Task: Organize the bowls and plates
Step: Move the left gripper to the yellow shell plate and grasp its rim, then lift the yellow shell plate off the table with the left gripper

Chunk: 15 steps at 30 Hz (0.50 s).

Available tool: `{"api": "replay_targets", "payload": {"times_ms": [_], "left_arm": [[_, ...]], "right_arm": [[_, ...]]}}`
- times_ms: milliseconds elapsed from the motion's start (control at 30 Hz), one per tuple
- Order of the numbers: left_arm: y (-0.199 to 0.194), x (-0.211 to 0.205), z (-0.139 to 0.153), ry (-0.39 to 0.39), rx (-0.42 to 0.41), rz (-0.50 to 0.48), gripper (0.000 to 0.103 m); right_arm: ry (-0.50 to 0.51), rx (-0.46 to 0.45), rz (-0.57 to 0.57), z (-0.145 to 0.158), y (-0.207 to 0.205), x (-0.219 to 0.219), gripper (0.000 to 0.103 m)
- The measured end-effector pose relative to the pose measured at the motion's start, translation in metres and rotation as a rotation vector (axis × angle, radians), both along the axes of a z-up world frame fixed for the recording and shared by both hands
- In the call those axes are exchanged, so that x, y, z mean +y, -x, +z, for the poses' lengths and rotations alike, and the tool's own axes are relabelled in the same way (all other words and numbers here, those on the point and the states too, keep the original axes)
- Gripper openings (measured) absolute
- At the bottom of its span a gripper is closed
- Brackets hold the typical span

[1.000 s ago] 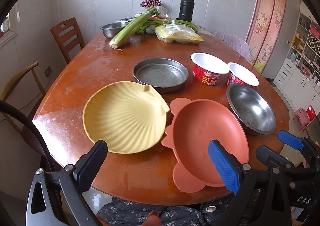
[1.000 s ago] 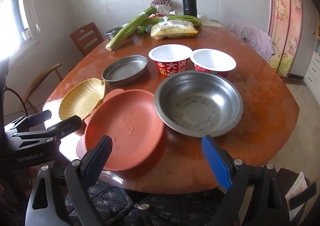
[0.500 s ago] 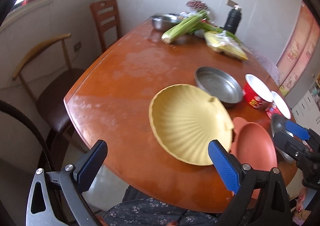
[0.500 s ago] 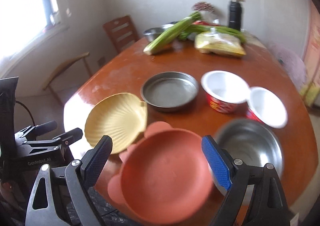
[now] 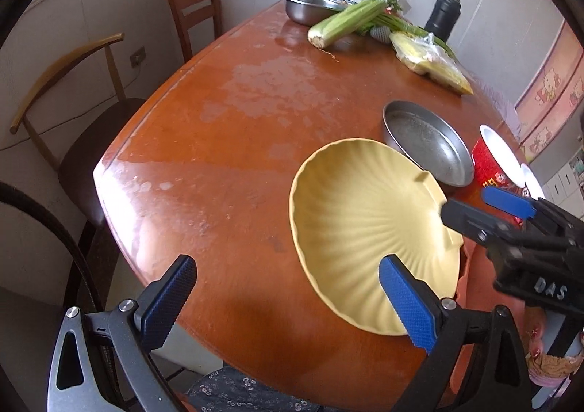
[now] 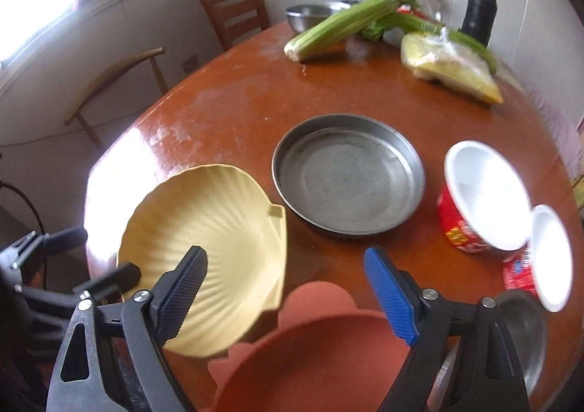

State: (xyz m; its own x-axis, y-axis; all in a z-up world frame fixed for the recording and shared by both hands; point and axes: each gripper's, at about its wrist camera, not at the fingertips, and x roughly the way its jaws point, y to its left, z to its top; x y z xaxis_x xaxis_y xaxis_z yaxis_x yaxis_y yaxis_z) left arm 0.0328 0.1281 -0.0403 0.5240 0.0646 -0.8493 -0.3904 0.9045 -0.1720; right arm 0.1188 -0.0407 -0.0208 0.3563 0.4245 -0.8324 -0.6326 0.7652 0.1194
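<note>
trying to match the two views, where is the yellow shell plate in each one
Left wrist view: the yellow shell plate is right of centre, low, just beyond the left gripper.
Right wrist view: it is lower left, partly behind one finger of the right gripper.
Shared landmark: the flat metal pan just beyond the plate.

On the table [image 6: 233, 112] I count one yellow shell plate [image 6: 215, 247], one orange plate [image 6: 310, 368] at the near edge, one flat steel pan [image 6: 346, 178] and two red-and-white bowls [image 6: 481, 200] [image 6: 547, 258] toward the right edge. There are two steel bowls, one near [image 6: 522, 324] and one at the far edge [image 6: 310, 15]. At that far edge lie one celery bunch [image 6: 346, 25], one bag [image 6: 449, 65] and one black flask [image 6: 480, 10]; two chairs [image 5: 193, 6] [image 5: 73, 112] stand beside the table.
</note>
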Motion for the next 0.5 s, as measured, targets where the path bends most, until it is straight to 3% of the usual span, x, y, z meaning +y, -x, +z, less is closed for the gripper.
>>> {"api": "replay_targets", "payload": {"times_ms": [133,200,367,500], "left_arm": [[-0.006,0.000,-0.004,-0.002,0.018,-0.004,0.096],[-0.008,0.000,-0.004,0.003,0.018,-0.013,0.087],[-0.014,0.000,-0.008,0.031,0.024,-0.033,0.062],[-0.018,-0.001,-0.009,0.040,0.027,-0.047,0.049]], "right_arm": [[0.011,0.026,0.014,-0.009,-0.008,0.011,0.072],[0.005,0.063,0.026,-0.014,-0.011,0.015,0.060],[0.034,0.061,0.041,-0.021,-0.011,0.026,0.050],[0.045,0.070,0.060,-0.028,-0.013,0.032,0.042]]}}
